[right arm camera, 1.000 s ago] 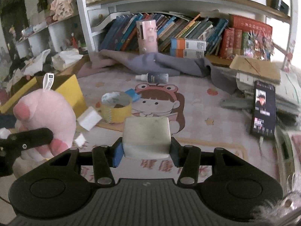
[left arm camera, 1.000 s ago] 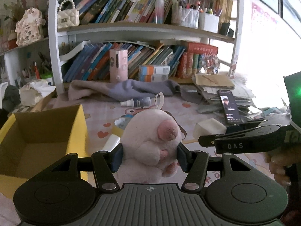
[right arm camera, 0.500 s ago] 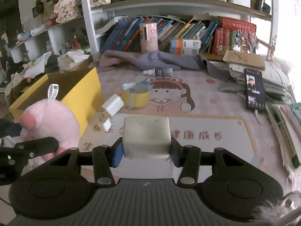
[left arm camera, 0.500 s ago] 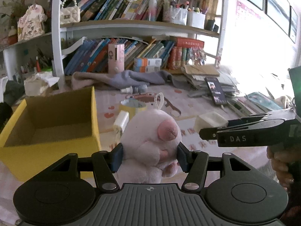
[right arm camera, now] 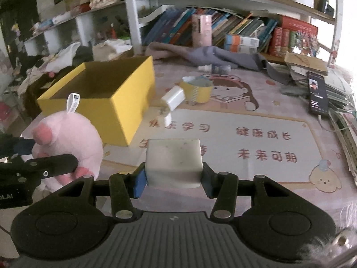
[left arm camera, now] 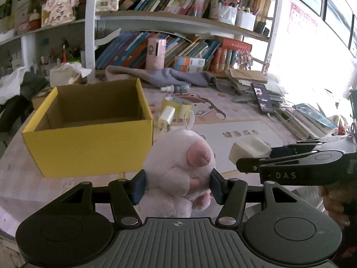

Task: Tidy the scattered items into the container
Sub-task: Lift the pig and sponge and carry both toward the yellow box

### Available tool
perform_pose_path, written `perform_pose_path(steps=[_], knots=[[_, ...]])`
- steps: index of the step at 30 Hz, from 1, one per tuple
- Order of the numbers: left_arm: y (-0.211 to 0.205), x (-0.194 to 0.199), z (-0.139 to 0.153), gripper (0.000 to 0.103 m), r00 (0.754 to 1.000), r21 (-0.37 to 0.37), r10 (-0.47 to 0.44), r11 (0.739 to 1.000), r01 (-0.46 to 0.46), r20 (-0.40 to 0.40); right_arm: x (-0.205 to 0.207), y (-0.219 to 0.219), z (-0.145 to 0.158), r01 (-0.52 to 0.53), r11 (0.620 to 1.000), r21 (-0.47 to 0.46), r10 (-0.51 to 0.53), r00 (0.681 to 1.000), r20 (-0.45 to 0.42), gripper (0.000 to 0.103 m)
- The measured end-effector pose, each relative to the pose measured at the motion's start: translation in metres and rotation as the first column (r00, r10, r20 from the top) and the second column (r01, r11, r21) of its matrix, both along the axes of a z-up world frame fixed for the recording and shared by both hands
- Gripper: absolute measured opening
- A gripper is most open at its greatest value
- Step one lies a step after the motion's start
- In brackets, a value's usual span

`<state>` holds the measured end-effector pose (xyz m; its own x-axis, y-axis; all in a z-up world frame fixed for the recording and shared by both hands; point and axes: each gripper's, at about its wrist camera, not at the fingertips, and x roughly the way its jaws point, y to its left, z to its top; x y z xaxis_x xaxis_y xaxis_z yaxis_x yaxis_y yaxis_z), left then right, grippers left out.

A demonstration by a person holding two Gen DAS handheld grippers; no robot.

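Pink plush [left arm camera: 178, 163] and white block [right arm camera: 173, 162], both jaw-clamped; open yellow box [left arm camera: 89, 147].

A lived-in home study or child's room. White bookshelves [left arm camera: 178, 20] across the top of the frame are crammed with leaning books, and a cartoon-girl desk mat [right arm camera: 234, 134] with printed characters fills the centre. Crumpled clothes [left arm camera: 178, 76] lie below the shelves, with a phone [right arm camera: 316, 92] on stacked papers at right.

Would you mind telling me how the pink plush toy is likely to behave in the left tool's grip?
The pink plush toy looks soft and fuzzy, so it probably squashes between the left tool's pads rather than slipping. It is likely light for its bulk. Dropped into the yellow box, it should land harmlessly and hardly roll.
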<state>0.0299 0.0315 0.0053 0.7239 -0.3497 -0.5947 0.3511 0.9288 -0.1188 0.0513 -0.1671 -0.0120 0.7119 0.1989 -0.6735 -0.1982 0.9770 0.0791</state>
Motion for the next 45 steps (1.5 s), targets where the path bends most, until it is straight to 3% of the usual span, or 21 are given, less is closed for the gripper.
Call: perform_pose_path(steps=[8,26,45], knots=[[0.022,-0.006,-0.006,0.058,0.999,-0.018,0.041,0.999,-0.042,-0.033,-0.005,0.019,-0.003,-0.029,1.0,-0.002,0.029,0.999,-0.017,0.047],[0.053,-0.017,-0.004,0.058,0.993,-0.019,0.113,0.993,-0.114,-0.021,-0.008,0.062,-0.001,-0.155,0.988,-0.017,0.154,0.988,-0.014,0.047],[0.075,-0.013,-0.008,0.058,0.982,-0.034,0.181,0.983,-0.183,-0.049,0.003,0.099,0.001,-0.302,0.952,-0.05,0.301,0.953,-0.02,0.047]])
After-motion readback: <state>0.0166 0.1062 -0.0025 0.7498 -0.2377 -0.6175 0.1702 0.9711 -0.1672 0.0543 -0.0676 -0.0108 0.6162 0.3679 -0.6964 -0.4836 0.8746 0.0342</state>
